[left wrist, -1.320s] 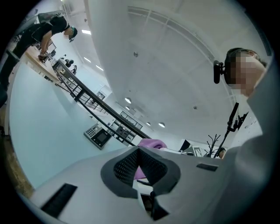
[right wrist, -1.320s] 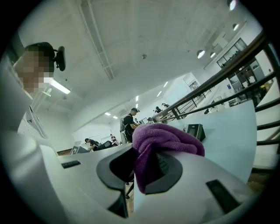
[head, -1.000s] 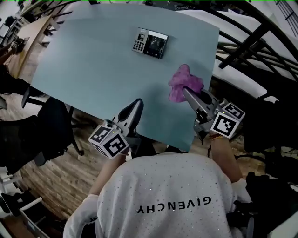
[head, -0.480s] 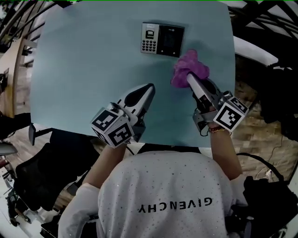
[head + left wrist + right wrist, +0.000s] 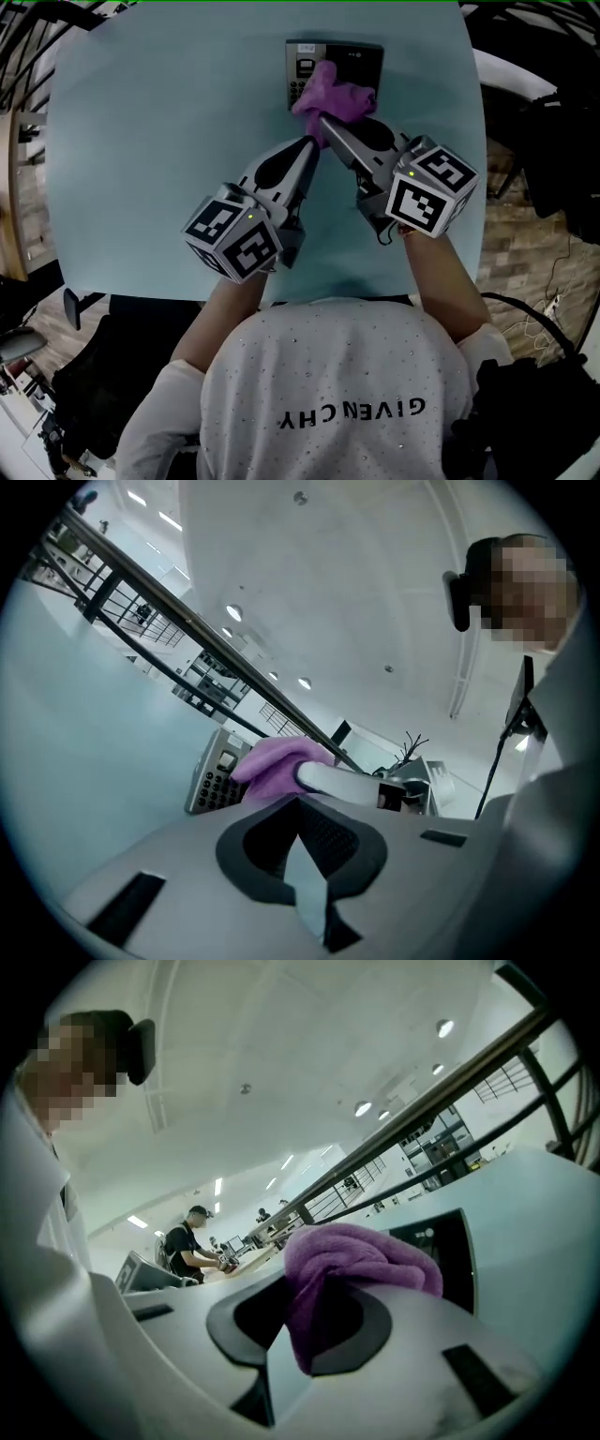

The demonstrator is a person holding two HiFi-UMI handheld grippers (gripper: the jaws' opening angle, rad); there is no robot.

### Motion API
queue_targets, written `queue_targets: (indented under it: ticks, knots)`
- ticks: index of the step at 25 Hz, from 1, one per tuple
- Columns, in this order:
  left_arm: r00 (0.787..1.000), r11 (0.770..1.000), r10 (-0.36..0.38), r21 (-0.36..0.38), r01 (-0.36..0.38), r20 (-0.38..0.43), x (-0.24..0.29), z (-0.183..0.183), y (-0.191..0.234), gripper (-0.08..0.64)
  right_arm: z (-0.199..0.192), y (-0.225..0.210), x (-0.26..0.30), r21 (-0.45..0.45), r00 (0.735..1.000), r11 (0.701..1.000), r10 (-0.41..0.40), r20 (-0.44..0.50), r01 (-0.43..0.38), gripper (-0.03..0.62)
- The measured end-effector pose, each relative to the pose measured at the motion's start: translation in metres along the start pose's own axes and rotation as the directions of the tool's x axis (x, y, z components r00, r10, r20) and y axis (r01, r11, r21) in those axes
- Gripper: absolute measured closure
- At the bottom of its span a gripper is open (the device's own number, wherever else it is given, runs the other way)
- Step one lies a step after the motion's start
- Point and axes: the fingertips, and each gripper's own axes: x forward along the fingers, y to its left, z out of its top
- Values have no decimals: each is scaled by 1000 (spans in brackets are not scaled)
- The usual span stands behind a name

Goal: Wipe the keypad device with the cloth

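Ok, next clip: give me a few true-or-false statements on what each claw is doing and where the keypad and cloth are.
1. The right claw grips the cloth. True.
2. In the head view the cloth overlaps the keypad. True.
3. The left claw holds a second cloth. False: it is shut with nothing in it.
4. The keypad sits at the table's near edge, by the person. False: it is at the far edge of the table.
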Motion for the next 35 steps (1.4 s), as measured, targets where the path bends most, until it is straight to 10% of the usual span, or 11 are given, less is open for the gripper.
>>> queue_targets:
  ticks: [7,16,35]
  knots:
    - [994,990,110,96,-108,-17,-15,6,30,560,10,-9,51,-111,995,993,-48,-92,38,538]
    - [994,995,105,1,-105,-11,-24,-4,52,560,33,-53,78,-144,978,972,-196,-78,183,538]
    - [999,999,-8,-41,6,-36,8,-10,42,560,39,-126,-12,-244,848,830,-527,-47,502,538]
